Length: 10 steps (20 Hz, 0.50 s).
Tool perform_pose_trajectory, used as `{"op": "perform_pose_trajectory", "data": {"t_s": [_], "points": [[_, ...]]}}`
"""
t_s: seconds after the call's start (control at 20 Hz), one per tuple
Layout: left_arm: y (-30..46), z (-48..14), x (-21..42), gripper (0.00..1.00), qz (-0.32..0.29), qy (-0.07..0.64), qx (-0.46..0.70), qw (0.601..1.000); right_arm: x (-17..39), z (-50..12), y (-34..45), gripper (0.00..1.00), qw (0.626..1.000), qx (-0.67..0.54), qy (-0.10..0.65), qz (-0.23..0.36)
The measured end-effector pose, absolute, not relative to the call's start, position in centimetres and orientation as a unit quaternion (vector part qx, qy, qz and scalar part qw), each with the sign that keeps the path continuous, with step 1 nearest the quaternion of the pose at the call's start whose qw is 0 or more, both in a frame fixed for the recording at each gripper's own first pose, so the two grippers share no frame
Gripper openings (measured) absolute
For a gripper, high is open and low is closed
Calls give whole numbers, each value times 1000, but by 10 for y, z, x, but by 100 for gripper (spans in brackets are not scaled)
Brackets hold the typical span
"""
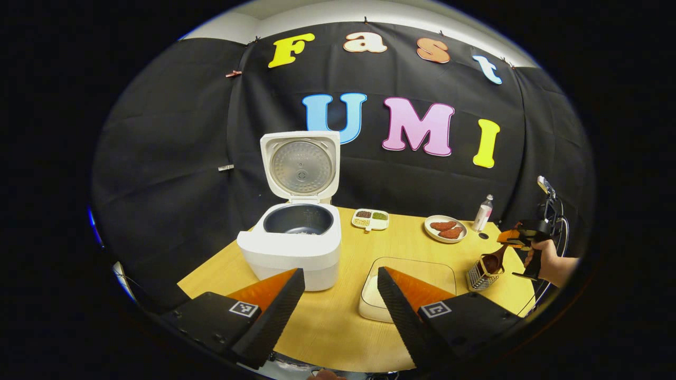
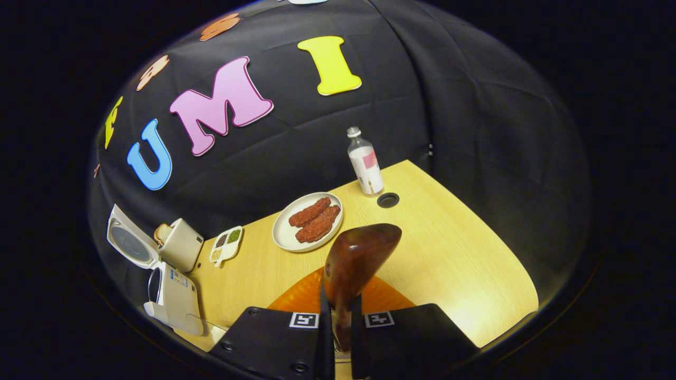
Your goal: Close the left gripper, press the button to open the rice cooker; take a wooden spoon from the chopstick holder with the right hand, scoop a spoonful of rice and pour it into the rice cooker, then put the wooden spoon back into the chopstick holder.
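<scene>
Bright, sharp, fisheye-warped edges

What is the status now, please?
Left hand-held gripper open, holding nothing. Right hand-held gripper shut on wooden spoon. Rice cooker lid open. Nothing in the way.

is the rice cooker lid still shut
No, the rice cooker stands with its lid swung upright, leaving the dark inner pot open to view in the left gripper view.
</scene>
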State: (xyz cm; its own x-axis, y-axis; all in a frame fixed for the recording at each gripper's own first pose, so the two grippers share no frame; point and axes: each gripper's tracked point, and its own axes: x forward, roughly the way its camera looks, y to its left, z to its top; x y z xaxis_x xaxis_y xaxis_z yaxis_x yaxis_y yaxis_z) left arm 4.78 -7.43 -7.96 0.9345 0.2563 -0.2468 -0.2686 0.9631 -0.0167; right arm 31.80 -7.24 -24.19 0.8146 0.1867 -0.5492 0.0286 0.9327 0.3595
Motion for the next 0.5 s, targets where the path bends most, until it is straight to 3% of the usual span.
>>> {"op": "perform_pose_trajectory", "data": {"t_s": [0.25,0.5], "points": [[-59,-74,45,95,113,105,-28,988,309,-170,-77,16,954,171,245,33],[-23,-83,29,95,98,104,-22,990,269,-114,-33,16,956,195,210,61]]}}
